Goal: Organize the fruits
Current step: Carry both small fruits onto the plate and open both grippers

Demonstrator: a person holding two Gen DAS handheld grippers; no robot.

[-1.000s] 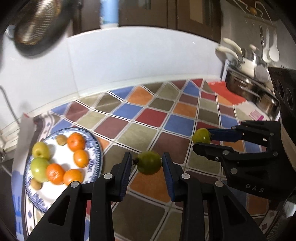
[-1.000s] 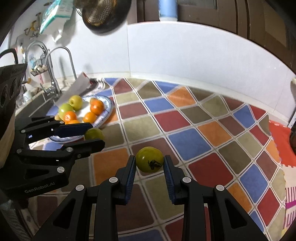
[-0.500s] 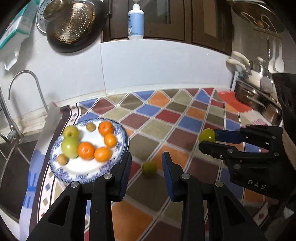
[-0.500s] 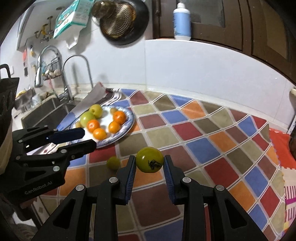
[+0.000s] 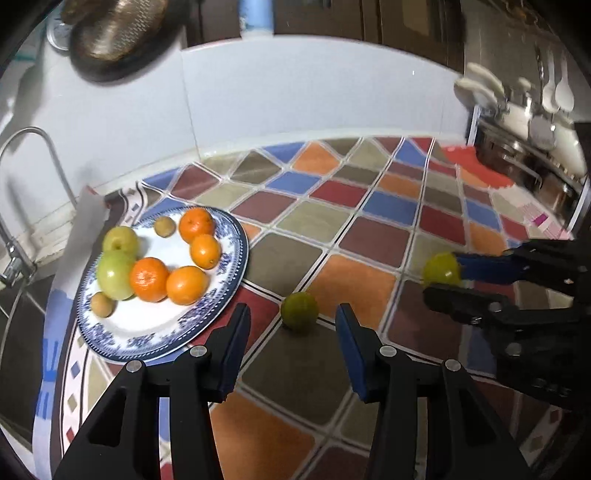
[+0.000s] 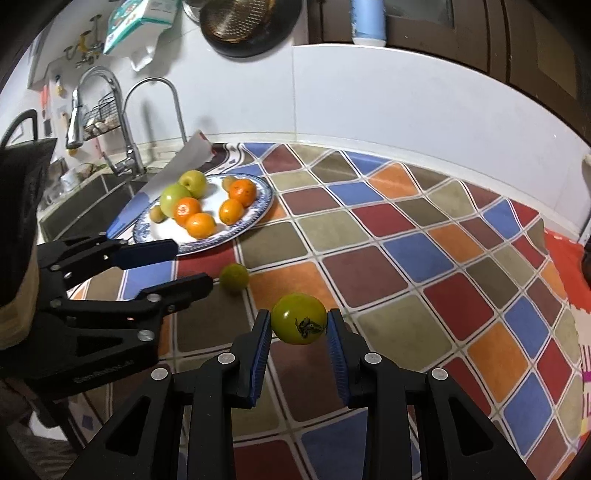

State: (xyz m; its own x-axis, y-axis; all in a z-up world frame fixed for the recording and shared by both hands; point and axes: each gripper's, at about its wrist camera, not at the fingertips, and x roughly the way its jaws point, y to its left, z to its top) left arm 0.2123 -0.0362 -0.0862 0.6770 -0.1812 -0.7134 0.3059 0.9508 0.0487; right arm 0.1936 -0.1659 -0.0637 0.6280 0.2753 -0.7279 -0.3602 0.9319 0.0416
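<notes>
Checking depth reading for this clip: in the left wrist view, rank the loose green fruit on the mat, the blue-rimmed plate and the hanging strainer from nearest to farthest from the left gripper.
1. Loose green fruit, on the mat just ahead of the opening fingers of the left gripper, untouched.
2. Blue-rimmed plate, ahead to the left.
3. Hanging strainer, high on the back wall, upper left.

We see bare patterned counter (image 6: 424, 254) right of the plate (image 6: 258, 218); one loose green fruit (image 6: 234, 277) interrupts it.

green fruit (image 5: 299, 312) dropped, left claw (image 5: 293, 345) opening
</notes>
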